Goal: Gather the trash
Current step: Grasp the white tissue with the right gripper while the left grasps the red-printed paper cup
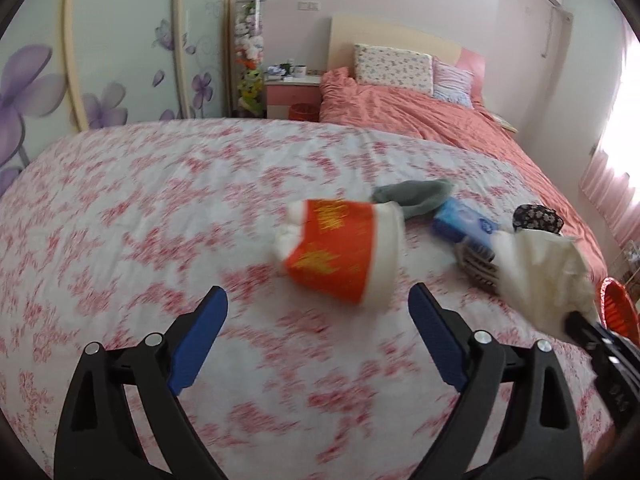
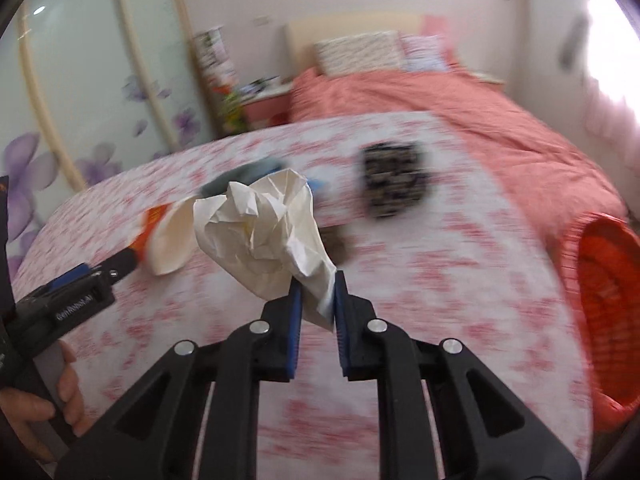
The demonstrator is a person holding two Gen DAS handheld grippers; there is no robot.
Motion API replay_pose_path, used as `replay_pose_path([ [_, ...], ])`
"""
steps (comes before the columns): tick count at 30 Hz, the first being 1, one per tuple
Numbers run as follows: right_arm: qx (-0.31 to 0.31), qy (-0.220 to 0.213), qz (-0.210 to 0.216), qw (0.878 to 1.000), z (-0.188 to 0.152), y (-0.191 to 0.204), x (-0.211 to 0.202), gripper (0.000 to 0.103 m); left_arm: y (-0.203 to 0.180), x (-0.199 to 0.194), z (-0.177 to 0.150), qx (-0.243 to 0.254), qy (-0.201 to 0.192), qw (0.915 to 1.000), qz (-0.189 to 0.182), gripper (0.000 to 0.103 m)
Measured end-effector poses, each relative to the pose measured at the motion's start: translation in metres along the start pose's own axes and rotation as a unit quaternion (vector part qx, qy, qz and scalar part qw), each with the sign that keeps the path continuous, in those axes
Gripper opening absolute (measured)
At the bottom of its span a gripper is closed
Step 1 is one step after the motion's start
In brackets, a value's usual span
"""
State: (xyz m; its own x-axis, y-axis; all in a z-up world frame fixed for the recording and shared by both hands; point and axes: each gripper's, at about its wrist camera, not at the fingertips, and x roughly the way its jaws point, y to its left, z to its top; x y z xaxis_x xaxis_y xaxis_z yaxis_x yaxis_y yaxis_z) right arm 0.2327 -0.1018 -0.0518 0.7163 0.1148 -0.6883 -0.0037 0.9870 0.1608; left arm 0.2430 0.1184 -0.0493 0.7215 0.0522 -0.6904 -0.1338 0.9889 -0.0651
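Note:
My right gripper is shut on a crumpled white paper and holds it above the flowered bedspread; the paper also shows at the right of the left wrist view. My left gripper is open and empty, just short of a red and white paper cup lying on its side; the cup also shows in the right wrist view. An orange-red trash basket stands off the bed's right edge and also shows in the left wrist view.
On the flowered bedspread lie a grey cloth, a blue tissue pack, a black patterned pouch and a dark brush-like item. Beyond are the salmon duvet, pillows, a nightstand and a flowered wardrobe.

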Motion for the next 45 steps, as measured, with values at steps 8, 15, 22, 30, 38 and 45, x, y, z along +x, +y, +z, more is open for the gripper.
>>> replay_pose_path([
  [8, 0.074, 0.015, -0.077, 0.994, -0.009, -0.059, 0.003, 0.016, -0.020, 0.030, 0.006, 0.015, 0.014, 0.9979, 0.062, 0.092],
  [15, 0.074, 0.033, -0.071, 0.994, -0.019, -0.058, 0.011, 0.018, 0.026, 0.029, -0.001, -0.014, 0.034, 0.9967, 0.072, 0.087],
  [22, 0.074, 0.035, -0.049, 0.995, -0.020, -0.053, 0.013, 0.031, 0.061, 0.021, -0.002, -0.025, 0.029, 0.9961, 0.079, 0.086],
  [30, 0.083, 0.040, -0.029, 0.995, -0.010, -0.051, 0.023, 0.043, 0.036, 0.031, 0.005, 0.024, 0.023, 0.9987, 0.037, 0.071],
  [38, 0.070, 0.053, -0.026, 0.996, -0.004, -0.044, 0.036, 0.040, 0.027, 0.046, 0.013, 0.040, 0.039, 0.9982, 0.023, 0.043],
  [45, 0.066, 0.054, -0.021, 0.996, -0.004, -0.040, 0.035, 0.029, 0.030, 0.045, 0.014, 0.037, 0.036, 0.9986, 0.015, 0.015],
])
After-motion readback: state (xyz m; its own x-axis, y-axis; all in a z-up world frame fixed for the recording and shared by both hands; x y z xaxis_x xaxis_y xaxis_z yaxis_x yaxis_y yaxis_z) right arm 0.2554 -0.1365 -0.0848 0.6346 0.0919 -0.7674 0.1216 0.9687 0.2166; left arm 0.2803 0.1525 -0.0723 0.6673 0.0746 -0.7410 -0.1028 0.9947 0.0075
